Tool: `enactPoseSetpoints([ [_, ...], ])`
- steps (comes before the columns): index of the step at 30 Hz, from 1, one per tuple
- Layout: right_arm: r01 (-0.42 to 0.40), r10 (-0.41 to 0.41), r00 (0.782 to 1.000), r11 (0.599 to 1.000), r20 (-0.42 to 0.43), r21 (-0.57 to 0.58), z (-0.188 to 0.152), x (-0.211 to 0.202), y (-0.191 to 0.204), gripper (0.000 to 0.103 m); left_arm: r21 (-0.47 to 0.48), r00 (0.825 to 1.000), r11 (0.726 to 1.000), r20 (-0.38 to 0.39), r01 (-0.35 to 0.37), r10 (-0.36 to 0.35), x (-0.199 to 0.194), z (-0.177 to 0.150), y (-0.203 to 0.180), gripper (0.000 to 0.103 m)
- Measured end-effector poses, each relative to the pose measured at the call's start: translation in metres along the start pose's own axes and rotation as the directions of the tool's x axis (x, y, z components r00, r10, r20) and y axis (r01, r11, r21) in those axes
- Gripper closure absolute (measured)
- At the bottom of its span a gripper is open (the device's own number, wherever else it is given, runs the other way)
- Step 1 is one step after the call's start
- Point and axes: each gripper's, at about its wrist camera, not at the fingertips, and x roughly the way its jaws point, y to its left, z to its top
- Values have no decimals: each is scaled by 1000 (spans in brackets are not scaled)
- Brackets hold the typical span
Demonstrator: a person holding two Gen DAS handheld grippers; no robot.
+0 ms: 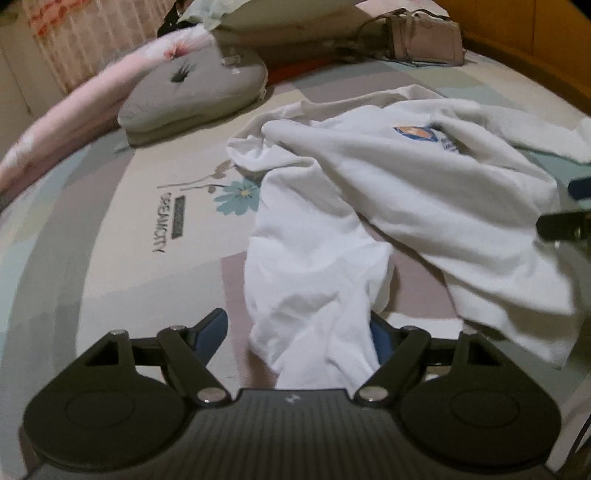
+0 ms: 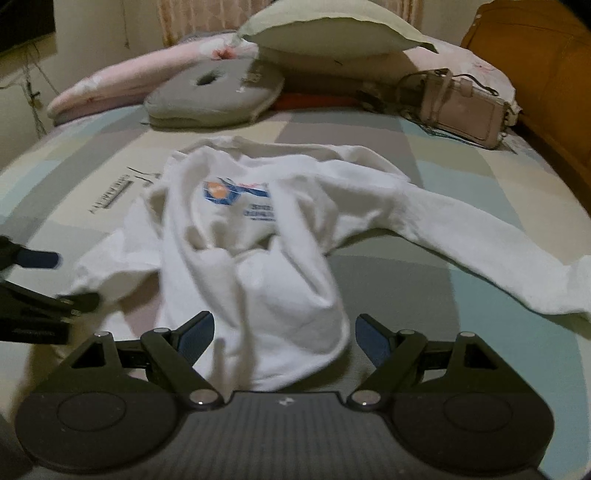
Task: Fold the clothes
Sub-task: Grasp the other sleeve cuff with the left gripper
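Observation:
A white long-sleeved sweatshirt (image 1: 424, 184) with a blue and orange chest print lies crumpled on the patterned bedsheet (image 1: 110, 229). In the left wrist view my left gripper (image 1: 295, 336) stands open over a rumpled sleeve or hem end. The cloth lies between the fingers and covers part of the right one. The right wrist view shows the sweatshirt (image 2: 258, 229) with one sleeve stretched out to the right. My right gripper (image 2: 284, 336) is open around its near hem, with a gap on each side. The left gripper (image 2: 55, 280) shows at that view's left edge.
A grey round cushion (image 2: 218, 96) and a pink blanket (image 2: 118, 85) lie at the far left. A pale pillow (image 2: 332, 29) sits behind them. A beige handbag (image 2: 465, 110) rests at the far right, next to a wooden headboard (image 2: 546, 74).

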Motion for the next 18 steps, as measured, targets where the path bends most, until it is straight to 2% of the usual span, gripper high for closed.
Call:
enactPoseSetpoints([
  [4,-16,17,1000,999,21,-33,-1,-6,12,16,74,999,997,-8,-33,34,5,-4,-16,23],
  [8,-6,8,999,999,35,-48,-3,-13,15,16,53,994,993,-17,-102,103,1,-9,-5,23],
  [9,-11,13,999,999,37,-45,-3,-14,15,16,32,994,994,-28,-101,102,1,-10,-2,24],
  [11,-21,23,999,999,41,-37,-3,-16,15,16,14,998,999,-51,-47,48,2,-12,0,25],
  [14,-26,28,998,999,53,-47,-4,-20,19,16,64,997,996,-23,-66,67,-1,-16,-2,28],
  [16,-23,26,998,998,61,-56,-5,-24,20,16,54,994,993,-16,-107,108,-3,-16,8,52],
  [17,-21,25,998,998,66,-61,-5,-26,20,16,43,993,992,-17,-119,120,-4,-16,14,76],
  [18,-22,26,997,998,67,-61,-6,-27,20,16,32,991,991,-20,-129,129,-6,-17,20,87],
])
